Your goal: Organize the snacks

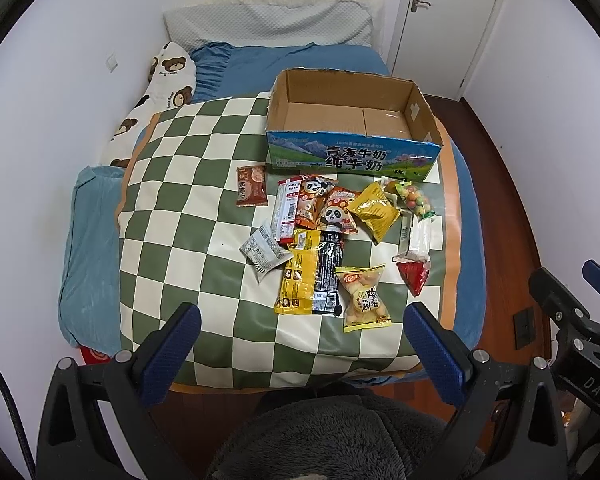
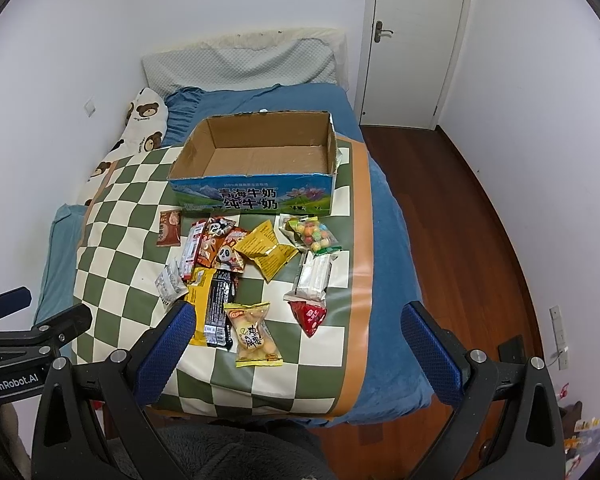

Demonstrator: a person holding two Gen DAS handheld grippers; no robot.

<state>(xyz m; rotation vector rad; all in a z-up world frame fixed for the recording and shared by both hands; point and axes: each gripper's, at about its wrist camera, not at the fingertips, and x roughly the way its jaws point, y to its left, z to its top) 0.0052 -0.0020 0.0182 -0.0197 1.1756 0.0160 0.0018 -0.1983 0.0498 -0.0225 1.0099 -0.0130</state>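
We hold both tools wide open over the snacks (image 1: 320, 240), and only the right view shows the wall plug (image 2: 559, 338).

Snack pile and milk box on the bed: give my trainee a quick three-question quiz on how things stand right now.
1. True or false: the cardboard milk box already holds some snacks.
2. Which packet lies apart from the pile, to its left? A) brown snack packet B) bag of coloured candy balls C) red wedge-shaped packet
3. Fill in: the left gripper and the right gripper both have their jaws ____ and hold nothing.

Key: 1 false, the box is empty. 2 A. 3 open.
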